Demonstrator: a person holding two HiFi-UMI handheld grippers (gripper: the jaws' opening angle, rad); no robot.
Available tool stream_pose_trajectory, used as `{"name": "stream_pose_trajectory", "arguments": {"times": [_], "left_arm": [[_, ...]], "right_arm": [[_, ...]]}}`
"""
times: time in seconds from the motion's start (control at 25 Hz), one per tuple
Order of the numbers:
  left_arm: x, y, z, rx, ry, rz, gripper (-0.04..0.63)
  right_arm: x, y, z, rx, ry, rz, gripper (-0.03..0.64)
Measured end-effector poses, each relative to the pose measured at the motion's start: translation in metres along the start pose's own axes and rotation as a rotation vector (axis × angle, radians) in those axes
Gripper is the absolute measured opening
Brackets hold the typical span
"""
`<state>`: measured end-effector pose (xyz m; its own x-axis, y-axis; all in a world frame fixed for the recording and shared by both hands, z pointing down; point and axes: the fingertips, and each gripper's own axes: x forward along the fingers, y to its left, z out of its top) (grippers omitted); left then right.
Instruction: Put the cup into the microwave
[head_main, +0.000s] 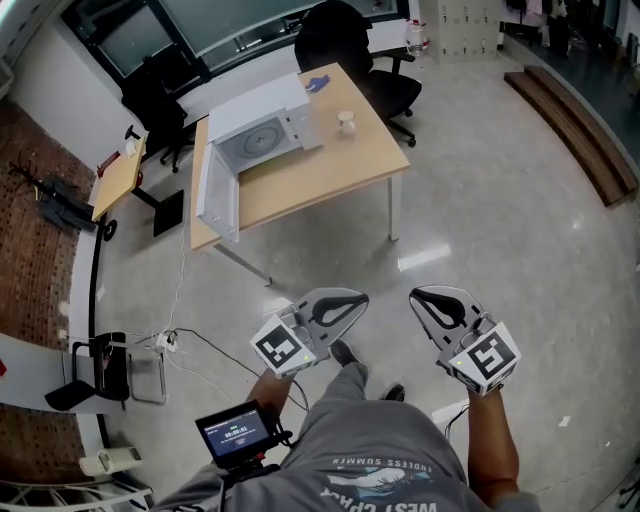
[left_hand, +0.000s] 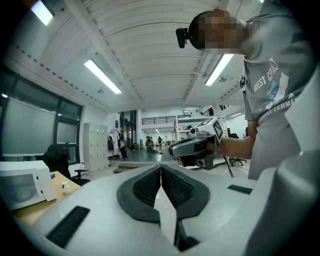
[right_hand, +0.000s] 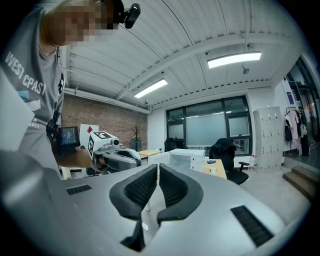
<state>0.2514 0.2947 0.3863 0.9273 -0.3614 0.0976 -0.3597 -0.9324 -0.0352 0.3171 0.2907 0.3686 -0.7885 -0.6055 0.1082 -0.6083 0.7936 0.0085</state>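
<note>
at far left in the head view, brick wall (head_main: 25, 200), with a small side table (head_main: 118, 178) just beside it. lower down, a tangle of cable (head_main: 185, 345) on the pale floor (head_main: 500, 230), and a small lit screen (head_main: 238, 432) near the bottom edge, by the person's grey shirt (head_main: 370, 470).

further right and well up the frame, wooden table (head_main: 330, 175) carrying the white microwave (head_main: 265, 135) on its left half. door (head_main: 217, 195) swung wide open toward the camera, round turntable visible inside. cup (head_main: 346, 123) upright on the tabletop to the right of the microwave, apart from it, not inside; small blue object (head_main: 318, 83) behind it at the table's far edge. black office chair (head_main: 350, 45) beyond the table.

left gripper (head_main: 355, 300) low in the frame, well apart from the table, pointing roughly toward it. in the left gripper view, ribbed pads (left_hand: 145, 187) pressed together with no gap, nothing between them.

right gripper (head_main: 418, 297) just beside it, the two nearly level with each other. in the right gripper view, jaws closed to a thin slit, empty, with microwave (right_hand: 182, 159) and cup (right_hand: 212, 170) small in the distance.

at far right, wooden steps (head_main: 575, 130) along the floor.
</note>
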Motion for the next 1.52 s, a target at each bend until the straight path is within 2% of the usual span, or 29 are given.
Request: {"name": "stream_pose_trajectory", "arguments": {"times": [0.2, 0.64, 0.8, 0.96, 1.16, 1.28, 1.52], "left_arm": [[-0.002, 0.052, -0.006, -0.005, -0.015, -0.002, 0.023], [-0.036, 0.22, 0.0, 0.003, -0.071, 0.002, 0.023], [-0.055, 0.269, -0.006, 0.015, -0.065, 0.003, 0.023], [-0.071, 0.302, -0.011, -0.012, -0.086, 0.031, 0.023], [-0.077, 0.339, -0.018, -0.037, -0.063, 0.065, 0.023], [-0.077, 0.364, -0.031, -0.063, -0.04, 0.099, 0.023], [-0.06, 0.426, -0.037, -0.065, -0.016, 0.178, 0.023]], "right_arm": [[0.046, -0.024, 0.005, 0.001, 0.006, -0.014, 0.021], [0.194, -0.084, 0.024, -0.012, 0.039, -0.044, 0.021], [0.243, -0.103, 0.033, -0.012, 0.033, -0.062, 0.021], [0.279, -0.113, 0.034, -0.008, 0.042, -0.04, 0.021], [0.317, -0.143, 0.037, -0.01, 0.044, -0.021, 0.021], [0.342, -0.167, 0.026, 0.007, 0.05, -0.004, 0.021], [0.397, -0.231, 0.014, 0.03, 0.069, 0.055, 0.021]]}}
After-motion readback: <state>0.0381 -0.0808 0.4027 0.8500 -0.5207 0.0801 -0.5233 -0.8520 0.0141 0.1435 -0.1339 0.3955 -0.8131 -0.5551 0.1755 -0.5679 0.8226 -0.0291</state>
